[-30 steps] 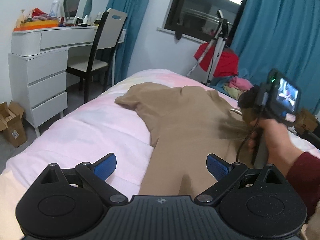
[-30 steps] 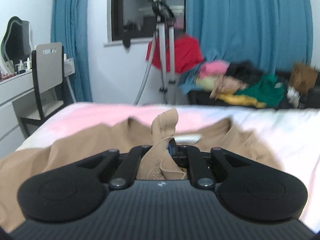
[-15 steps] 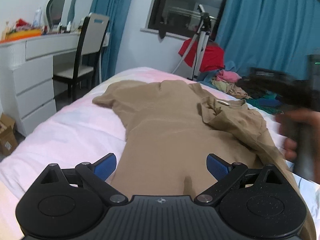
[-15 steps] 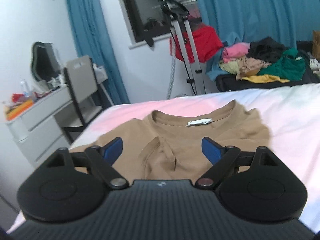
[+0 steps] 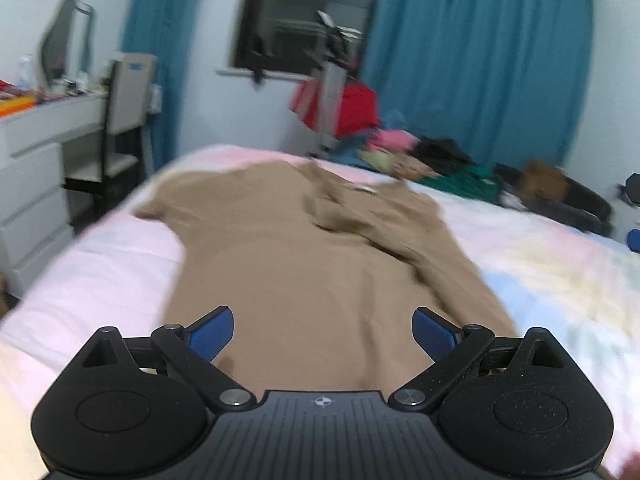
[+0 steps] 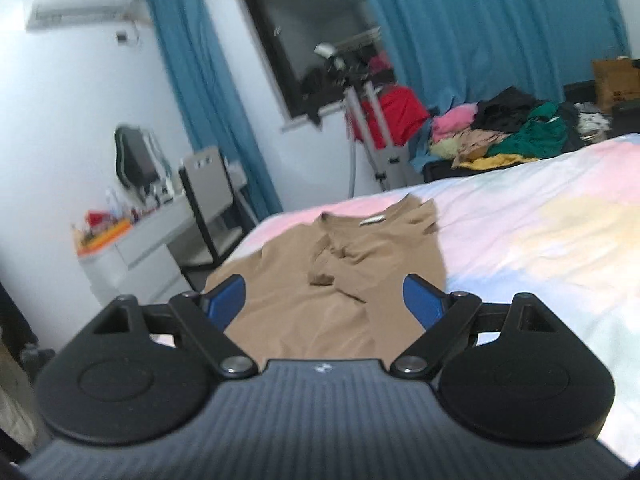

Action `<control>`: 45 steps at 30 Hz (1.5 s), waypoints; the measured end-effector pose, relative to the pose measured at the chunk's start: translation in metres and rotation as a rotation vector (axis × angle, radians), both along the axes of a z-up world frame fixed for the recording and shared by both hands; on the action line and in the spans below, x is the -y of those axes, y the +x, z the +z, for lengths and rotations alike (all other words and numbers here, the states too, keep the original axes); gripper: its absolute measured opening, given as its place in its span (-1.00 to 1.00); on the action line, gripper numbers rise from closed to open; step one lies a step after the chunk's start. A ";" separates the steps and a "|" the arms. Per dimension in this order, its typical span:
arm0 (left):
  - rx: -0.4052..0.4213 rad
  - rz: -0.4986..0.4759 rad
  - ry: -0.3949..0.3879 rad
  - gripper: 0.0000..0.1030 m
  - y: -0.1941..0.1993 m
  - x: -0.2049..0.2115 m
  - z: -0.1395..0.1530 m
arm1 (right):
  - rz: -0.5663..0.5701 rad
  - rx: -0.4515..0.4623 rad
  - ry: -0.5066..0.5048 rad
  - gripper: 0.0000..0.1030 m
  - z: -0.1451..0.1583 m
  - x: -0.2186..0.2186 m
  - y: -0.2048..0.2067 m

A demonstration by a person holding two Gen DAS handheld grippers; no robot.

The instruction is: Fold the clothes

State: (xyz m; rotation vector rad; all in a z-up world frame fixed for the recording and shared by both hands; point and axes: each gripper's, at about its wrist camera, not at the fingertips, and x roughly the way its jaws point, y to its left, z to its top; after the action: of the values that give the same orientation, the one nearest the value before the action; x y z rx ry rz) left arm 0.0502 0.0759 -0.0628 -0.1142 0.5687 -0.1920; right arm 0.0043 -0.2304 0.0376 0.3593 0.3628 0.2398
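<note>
While both cameras look along the pastel bed point(image 5: 540, 264) toward the dark window point(image 5: 304, 20) and teal curtains point(image 5: 480, 60), each catches something the other misses: the right wrist view takes in a wall-mounted air conditioner point(image 6: 80, 2) high in the corner and a brown cardboard box point(image 6: 614, 80) beside the heap of coloured clothes point(image 6: 520, 132) beyond the bed, whereas the left wrist view shows the white drawer unit point(image 5: 28, 200) of the dressing table from close by and, at the far right edge, a dark object with a blue patch that is too cut off to identify. A chair point(image 6: 208, 192) and a stand draped with a red garment point(image 6: 400, 112) appear in both. The left gripper point(image 5: 322, 330) has its blue-padded jaws spread wide with nothing between them, and the pads touch nothing. The right gripper point(image 6: 324, 300) likewise stands wide open and empty. A tan T-shirt point(image 5: 304, 264) lies spread on the bed, collar and white label at the far end, with one sleeve folded in across the chest. Its lower body fills the gap between the left jaws and lies just beyond the tips. In the right wrist view the shirt point(image 6: 332, 272) sits lower and farther ahead, its hem hidden behind the gripper body.
</note>
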 end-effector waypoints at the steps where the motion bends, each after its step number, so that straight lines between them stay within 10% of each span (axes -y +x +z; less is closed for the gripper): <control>1: -0.016 -0.034 -0.014 0.87 -0.004 0.007 -0.001 | -0.016 0.002 0.011 0.69 -0.002 0.007 -0.007; 7: -0.117 -0.164 -0.129 0.60 -0.017 0.049 -0.014 | -0.104 -0.035 0.133 0.69 -0.013 0.058 -0.015; 15: -0.282 -0.390 -0.165 -0.22 -0.026 0.107 -0.057 | -0.111 -0.058 0.257 0.69 -0.028 0.090 -0.005; 25: -0.415 -0.494 -0.271 -0.15 -0.021 0.118 -0.091 | -0.056 -0.150 0.305 0.69 -0.047 0.089 0.010; 30: -0.429 -0.509 -0.305 -0.93 -0.018 0.114 -0.089 | -0.054 -0.198 0.293 0.69 -0.054 0.085 0.015; 45: -0.463 -0.425 -0.415 -0.97 -0.026 0.054 -0.034 | -0.075 -0.258 0.305 0.69 -0.062 0.091 0.013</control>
State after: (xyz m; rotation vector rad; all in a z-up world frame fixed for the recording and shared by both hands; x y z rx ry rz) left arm 0.0245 0.0219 -0.0971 -0.4490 1.0079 -0.7098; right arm 0.0174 -0.3213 -0.0243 0.7072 0.5673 0.1751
